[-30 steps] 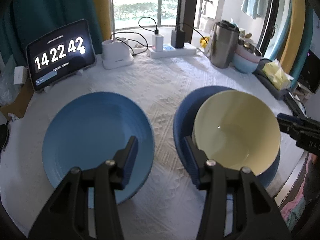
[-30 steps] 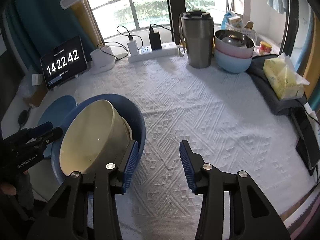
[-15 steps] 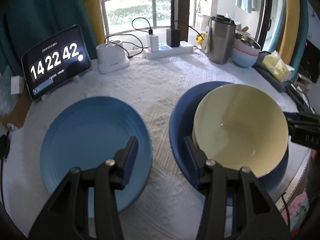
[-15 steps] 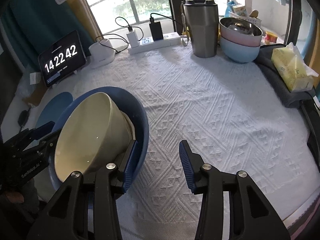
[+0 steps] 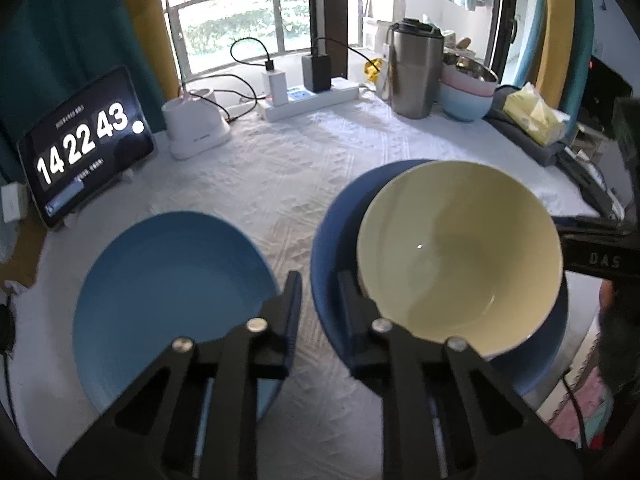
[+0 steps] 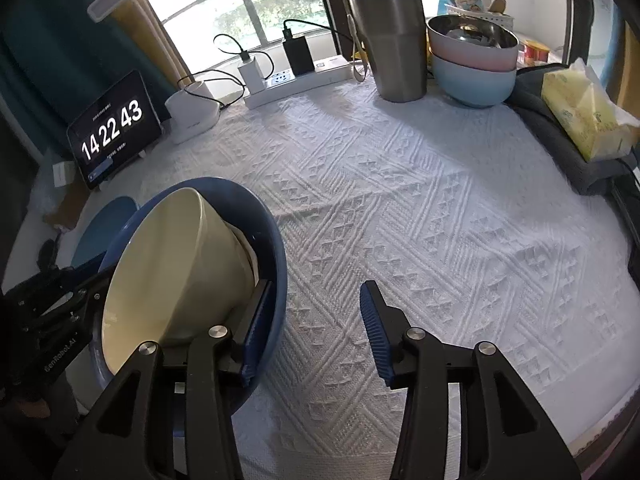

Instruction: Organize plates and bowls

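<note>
The left gripper (image 5: 318, 300) fingers pinch the dark blue bowl's (image 5: 326, 240) near rim, cream bowl (image 5: 456, 256) nested inside, probably to shift both as one stack, while the right gripper (image 6: 316, 332) fingers stand spread beside that bowl.

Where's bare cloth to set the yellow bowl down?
Widest bare cloth: right of the blue bowl, up to the tumbler, stacked bowls and tissues. A smaller patch lies between plate and power strip. Crowded: the back edge, and the near left around both dishes.
</note>
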The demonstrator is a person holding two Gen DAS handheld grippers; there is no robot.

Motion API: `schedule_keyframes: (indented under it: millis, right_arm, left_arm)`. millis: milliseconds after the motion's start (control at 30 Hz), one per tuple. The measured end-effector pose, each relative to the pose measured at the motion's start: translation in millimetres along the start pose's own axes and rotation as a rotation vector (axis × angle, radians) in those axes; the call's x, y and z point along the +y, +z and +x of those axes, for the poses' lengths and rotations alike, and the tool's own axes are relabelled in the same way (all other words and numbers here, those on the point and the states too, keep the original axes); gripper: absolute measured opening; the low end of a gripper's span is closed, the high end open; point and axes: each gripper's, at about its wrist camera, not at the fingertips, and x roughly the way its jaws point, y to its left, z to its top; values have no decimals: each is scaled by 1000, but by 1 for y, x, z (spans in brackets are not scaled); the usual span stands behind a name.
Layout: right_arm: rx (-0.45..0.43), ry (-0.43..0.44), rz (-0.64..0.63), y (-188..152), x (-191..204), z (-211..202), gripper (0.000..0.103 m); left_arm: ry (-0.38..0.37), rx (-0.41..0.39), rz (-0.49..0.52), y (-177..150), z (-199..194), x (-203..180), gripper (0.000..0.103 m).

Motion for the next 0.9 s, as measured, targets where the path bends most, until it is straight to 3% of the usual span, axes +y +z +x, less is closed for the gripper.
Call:
schedule_keyframes:
  millis: [233, 433, 900]
  right_arm:
    - [-7, 61, 101, -3, -6, 7, 43]
    - [-20, 77, 71, -3, 11, 5, 8]
    - [-36, 60, 91, -4, 12, 0, 8]
  left_arm:
    - [-8, -38, -60, -2, -1, 2, 13]
    - [-28, -43, -101, -2, -1, 4, 9]
    - [-43, -57, -113, -1, -6, 1, 8]
